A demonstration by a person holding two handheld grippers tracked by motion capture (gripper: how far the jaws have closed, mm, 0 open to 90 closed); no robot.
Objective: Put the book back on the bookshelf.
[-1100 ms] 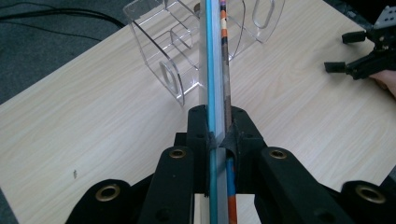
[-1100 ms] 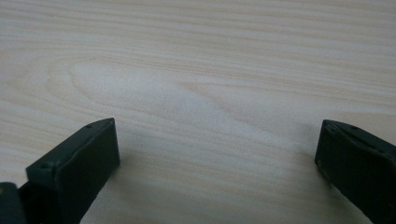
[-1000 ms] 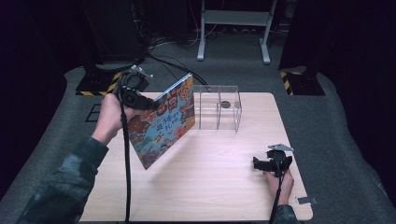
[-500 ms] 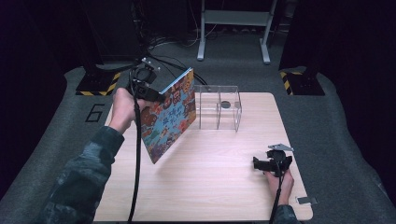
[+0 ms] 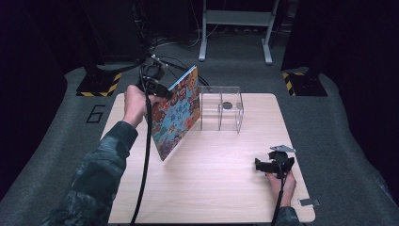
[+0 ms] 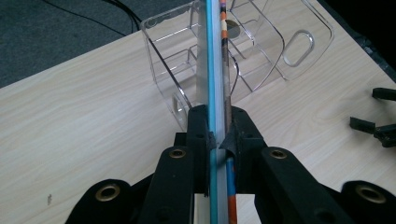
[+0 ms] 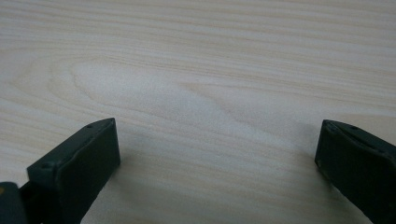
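Nearest to you, your right claw (image 5: 274, 164) rests low over the bare wooden surface (image 5: 221, 188) at its near right corner, its jaws spread wide with nothing between them, as the right gripper view makes plain (image 7: 217, 154); it takes no part in the work yet. Farther in and to the left, your left claw (image 6: 218, 126) is clenched on the picture book (image 5: 178, 113), biting its upper back corner, so the book hangs tilted in the air with its lower corner just above the surface and its colourful cover facing you. In the left gripper view the book's thin edge (image 6: 215, 70) runs straight up between the jaws and lines up with the clear plastic organizer (image 5: 221, 107) standing beyond it at the far middle of the surface. I judge you about halfway: the book is lifted and carried almost to the rack, its far edge just beside the near wall, but it is not yet inside any slot, and the lowering and letting go are left to do. Against the frame from a second ago, your left hand has carried the book farther from you and toward the organizer, and a little lower, with the same tight grip; your right hand has kept its place.
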